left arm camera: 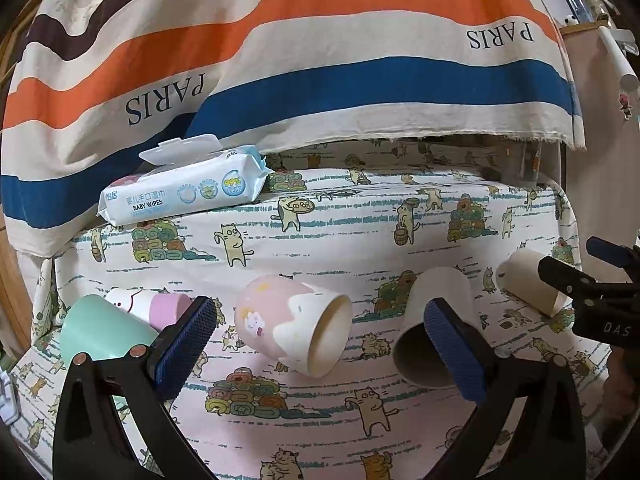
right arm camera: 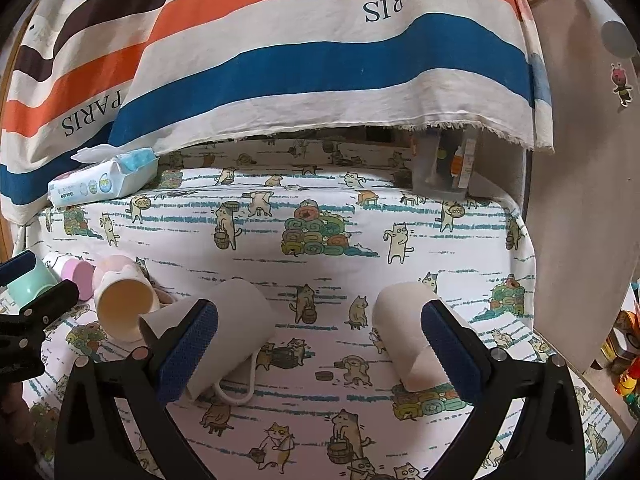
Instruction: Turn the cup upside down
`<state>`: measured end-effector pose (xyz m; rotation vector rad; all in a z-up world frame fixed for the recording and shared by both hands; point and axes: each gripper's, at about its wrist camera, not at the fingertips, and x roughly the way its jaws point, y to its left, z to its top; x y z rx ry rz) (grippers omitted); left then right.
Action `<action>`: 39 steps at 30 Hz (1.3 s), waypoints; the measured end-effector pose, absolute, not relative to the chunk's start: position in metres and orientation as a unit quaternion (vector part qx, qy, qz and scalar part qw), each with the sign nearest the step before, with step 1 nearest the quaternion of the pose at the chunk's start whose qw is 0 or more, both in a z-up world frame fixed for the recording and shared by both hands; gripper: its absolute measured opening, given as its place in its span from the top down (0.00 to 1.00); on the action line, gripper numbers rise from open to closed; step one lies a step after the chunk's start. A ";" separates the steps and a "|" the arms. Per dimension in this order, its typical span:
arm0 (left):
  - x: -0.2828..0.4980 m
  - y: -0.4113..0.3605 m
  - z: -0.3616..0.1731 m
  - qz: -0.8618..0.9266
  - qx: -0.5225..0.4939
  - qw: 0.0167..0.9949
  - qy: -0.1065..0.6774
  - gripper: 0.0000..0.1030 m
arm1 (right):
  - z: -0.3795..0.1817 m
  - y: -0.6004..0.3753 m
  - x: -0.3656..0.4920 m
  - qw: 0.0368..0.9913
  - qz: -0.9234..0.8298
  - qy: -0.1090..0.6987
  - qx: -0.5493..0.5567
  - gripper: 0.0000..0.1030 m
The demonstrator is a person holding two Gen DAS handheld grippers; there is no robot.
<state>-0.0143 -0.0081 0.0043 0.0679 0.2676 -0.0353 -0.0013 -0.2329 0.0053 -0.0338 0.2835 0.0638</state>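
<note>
Several cups lie on their sides on a cat-print cloth. A pink and white cup lies between the fingers of my open left gripper, mouth toward me. A white mug lies behind the left gripper's right finger, and another white cup lies further right. A mint cup and a small pink-lidded cup lie at the left. My right gripper is open and empty, with the white mug behind its left finger and the white cup behind its right finger.
A pack of baby wipes lies at the back left under a hanging striped cloth. A clear box stands at the back right. The table edge drops off at the right.
</note>
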 end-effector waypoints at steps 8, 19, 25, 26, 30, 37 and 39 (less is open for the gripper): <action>-0.021 -0.014 0.006 -0.026 0.050 0.991 0.119 0.00 | 0.006 -0.231 -0.002 0.990 0.029 0.138 -0.021 0.01; -0.039 -0.021 0.025 -0.025 0.072 0.993 0.087 0.00 | 0.013 -0.232 -0.011 0.992 0.025 0.124 -0.024 0.01; -0.058 -0.022 0.057 0.000 0.083 0.995 0.054 0.00 | 0.038 -0.239 -0.025 0.994 0.029 0.099 -0.019 0.01; -0.060 -0.022 0.063 -0.002 0.078 0.996 0.051 0.00 | 0.044 -0.240 -0.027 0.995 0.029 0.097 -0.017 0.01; -0.068 -0.023 0.081 -0.003 0.064 0.997 0.035 0.00 | 0.060 -0.241 -0.033 0.996 0.029 0.089 -0.016 0.01; -0.068 -0.024 0.108 0.001 0.040 0.999 0.031 0.00 | 0.085 -0.238 -0.031 0.996 0.035 0.086 -0.017 0.01; -0.065 -0.024 0.112 0.005 0.035 0.999 0.039 0.00 | 0.091 -0.239 -0.030 0.995 0.042 0.088 -0.010 0.01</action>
